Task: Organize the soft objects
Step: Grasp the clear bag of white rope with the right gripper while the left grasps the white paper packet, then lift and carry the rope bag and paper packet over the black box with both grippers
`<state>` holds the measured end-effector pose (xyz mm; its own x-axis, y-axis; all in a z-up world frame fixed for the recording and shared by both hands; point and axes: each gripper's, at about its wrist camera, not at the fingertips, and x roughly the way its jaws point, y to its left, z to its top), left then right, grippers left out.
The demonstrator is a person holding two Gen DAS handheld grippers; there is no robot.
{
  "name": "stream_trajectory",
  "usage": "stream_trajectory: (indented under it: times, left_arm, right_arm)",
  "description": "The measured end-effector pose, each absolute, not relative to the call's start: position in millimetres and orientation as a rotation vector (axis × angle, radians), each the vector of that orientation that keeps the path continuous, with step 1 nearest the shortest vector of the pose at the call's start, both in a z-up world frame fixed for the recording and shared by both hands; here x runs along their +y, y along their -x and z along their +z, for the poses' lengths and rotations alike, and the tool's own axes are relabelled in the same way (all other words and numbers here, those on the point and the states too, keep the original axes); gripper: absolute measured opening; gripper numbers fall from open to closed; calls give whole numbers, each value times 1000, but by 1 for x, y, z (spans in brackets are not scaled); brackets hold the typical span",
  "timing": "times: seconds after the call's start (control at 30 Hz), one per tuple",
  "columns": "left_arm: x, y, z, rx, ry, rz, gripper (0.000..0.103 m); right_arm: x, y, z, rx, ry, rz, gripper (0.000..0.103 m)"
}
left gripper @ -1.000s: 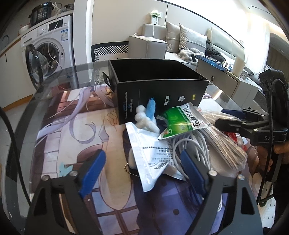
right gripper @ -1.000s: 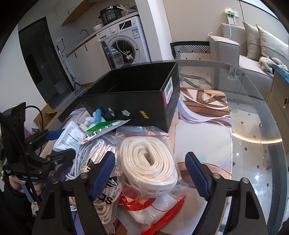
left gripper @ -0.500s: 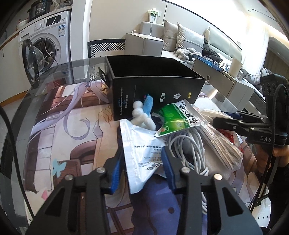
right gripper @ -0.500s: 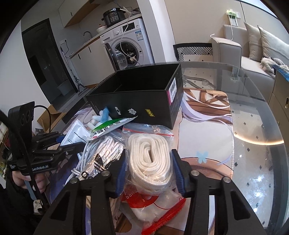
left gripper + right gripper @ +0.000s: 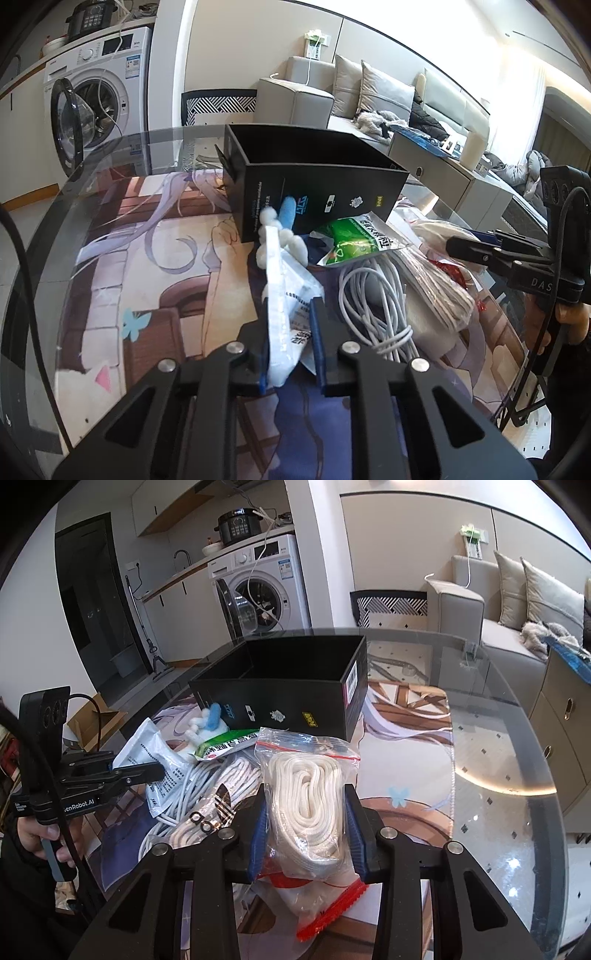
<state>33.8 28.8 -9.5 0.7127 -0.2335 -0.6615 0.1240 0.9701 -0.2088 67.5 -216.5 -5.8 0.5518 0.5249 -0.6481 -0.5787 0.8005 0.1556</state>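
Table: round glass top (image 5: 509, 738) over a cartoon-print mat, with a washing machine (image 5: 266, 587) and a sofa (image 5: 388, 99) behind
Box: open black box (image 5: 295, 686) sitting on the table, right behind the pile
Left tongs (image 5: 290, 336): pinched on a white printed plastic pouch (image 5: 286, 291), so pretty much closed, pouch standing on edge between the 2 blue pads
Right tongs (image 5: 306, 834): squeezing a clear zip bag of white rope (image 5: 306, 786), held only as wide as the bag
Pile: green packet (image 5: 351, 243), grey cable bundle (image 5: 373, 295) and a blue-and-white fluffy toy (image 5: 284, 229), all lying just in front of the box
Red strip: red zip strip (image 5: 332, 912) below the rope bag, can't tell what it belongs to
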Motion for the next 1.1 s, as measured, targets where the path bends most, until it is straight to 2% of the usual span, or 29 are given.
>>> stream_trajectory:
  times: [0.47,1.1]
  left_arm:
    - [38,-12,15,684,169,-187,14]
    - [34,-28,46,599,124,-165,14]
  right_arm:
    - [-213,-42,17,662,88,665,37]
    - [-205,-41,38,595,84,669,37]
